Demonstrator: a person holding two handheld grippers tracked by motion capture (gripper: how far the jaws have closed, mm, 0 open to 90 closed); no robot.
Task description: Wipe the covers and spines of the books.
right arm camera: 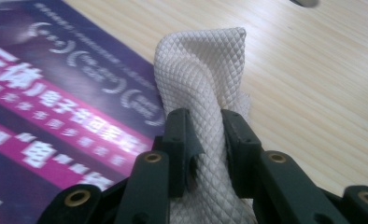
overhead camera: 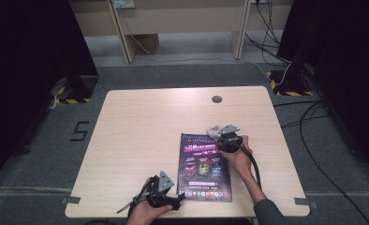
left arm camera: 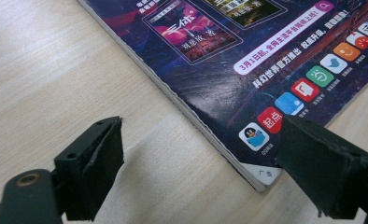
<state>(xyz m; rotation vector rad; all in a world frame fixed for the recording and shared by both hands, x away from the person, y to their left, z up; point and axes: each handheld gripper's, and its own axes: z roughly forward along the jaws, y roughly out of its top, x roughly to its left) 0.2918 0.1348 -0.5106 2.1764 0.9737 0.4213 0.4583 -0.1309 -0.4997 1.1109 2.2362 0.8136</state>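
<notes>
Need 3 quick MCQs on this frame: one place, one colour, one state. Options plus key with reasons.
1. Where is the magazine on the table?
A far left edge
B near side, right of middle
C far corner

2. Colour of the cloth?
A off-white
B red
C green

3. State of the right gripper?
A open over bare wood
B shut on the cloth
C shut on the magazine

Key:
1 B, the high view shows it by the near edge.
2 A, pale quilted fabric.
3 B, the fingers pinch the fabric.
</notes>
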